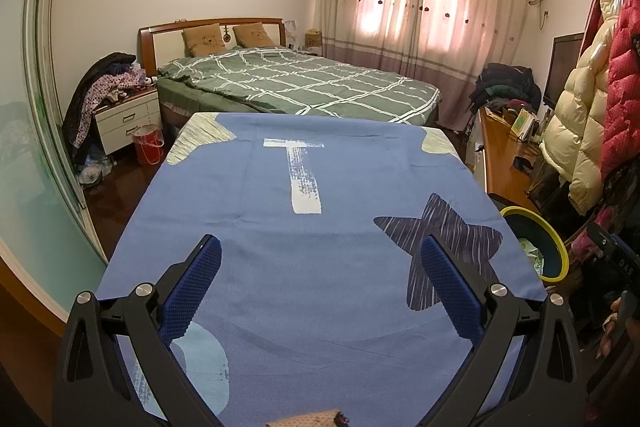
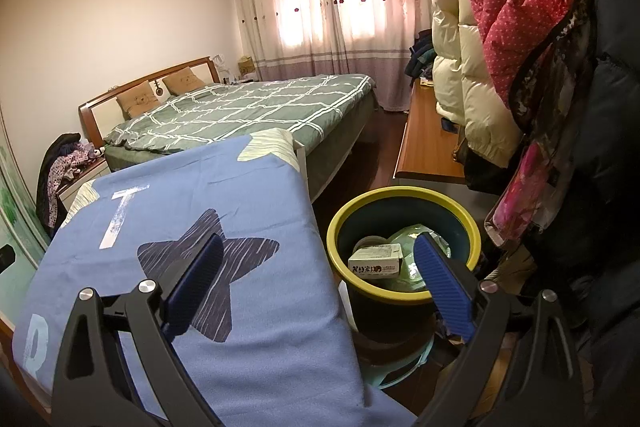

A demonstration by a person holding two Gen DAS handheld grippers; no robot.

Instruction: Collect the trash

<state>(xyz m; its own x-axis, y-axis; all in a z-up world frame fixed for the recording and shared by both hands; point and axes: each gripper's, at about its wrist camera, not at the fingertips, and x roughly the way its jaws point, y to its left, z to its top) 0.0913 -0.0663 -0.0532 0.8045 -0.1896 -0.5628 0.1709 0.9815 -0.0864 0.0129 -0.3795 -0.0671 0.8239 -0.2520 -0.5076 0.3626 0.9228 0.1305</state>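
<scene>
A dark trash bin with a yellow rim (image 2: 404,193) stands right of a table covered in blue cloth (image 2: 224,307). Inside it lie a small white carton (image 2: 375,262) and a crumpled green wrapper (image 2: 412,239). My right gripper (image 2: 320,259) is open and empty, above the table's right edge and the bin's near rim. My left gripper (image 1: 320,259) is open and empty over the blue cloth (image 1: 312,267). The bin's yellow rim (image 1: 558,243) shows at the right in the left wrist view. No loose trash is visible on the cloth.
A bed with a green checked cover (image 1: 304,83) stands beyond the table. A nightstand piled with clothes (image 1: 128,111) and a red bag (image 1: 149,143) are at the left. A wooden desk (image 2: 428,143) and hanging padded jackets (image 2: 504,27) are at the right.
</scene>
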